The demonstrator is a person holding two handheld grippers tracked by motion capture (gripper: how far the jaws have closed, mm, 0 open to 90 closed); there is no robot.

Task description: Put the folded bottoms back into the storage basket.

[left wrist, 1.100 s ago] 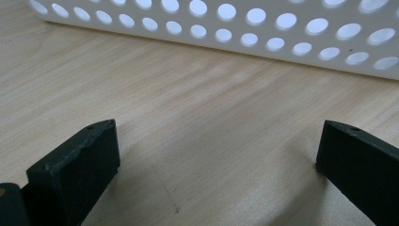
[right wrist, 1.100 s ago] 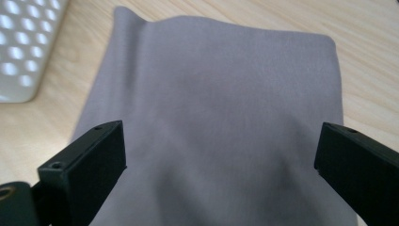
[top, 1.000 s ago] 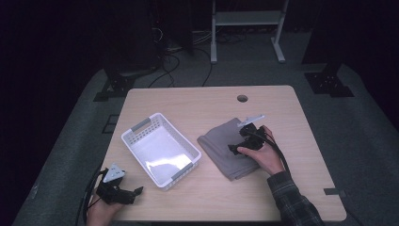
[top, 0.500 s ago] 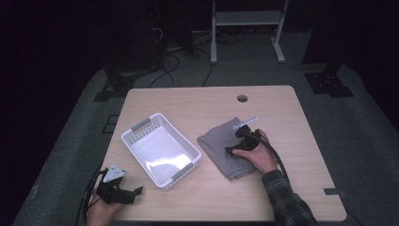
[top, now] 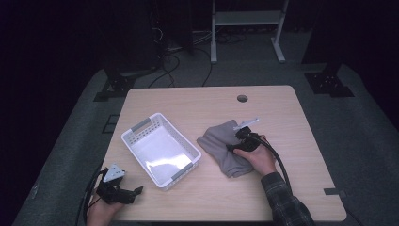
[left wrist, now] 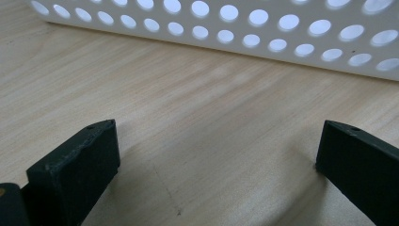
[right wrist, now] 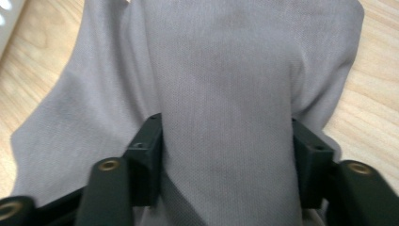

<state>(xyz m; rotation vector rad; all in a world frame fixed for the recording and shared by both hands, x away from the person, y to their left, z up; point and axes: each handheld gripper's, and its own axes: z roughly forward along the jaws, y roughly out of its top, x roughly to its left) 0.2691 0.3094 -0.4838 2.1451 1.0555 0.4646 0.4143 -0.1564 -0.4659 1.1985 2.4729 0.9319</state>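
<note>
— Starting at lower left of the high view, what's there?
— Left gripper (top: 123, 192) on the table (top: 207, 103), jaws spread, near the white basket (top: 161, 149) at centre-left.
— And right of centre?
— Right gripper (top: 234, 147) on the grey cloth (top: 221, 146), jaws apart with a fold between them, pressed down on it

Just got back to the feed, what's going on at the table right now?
A person works with a gripper in each hand. The right gripper is down on the grey cloth lying on the table, with a fold of fabric between its jaws, which are spread and not closed on it. The left gripper rests open near the table's front edge, facing the white perforated basket, which looks empty. The cloth lies beside the basket, not in it.
</note>
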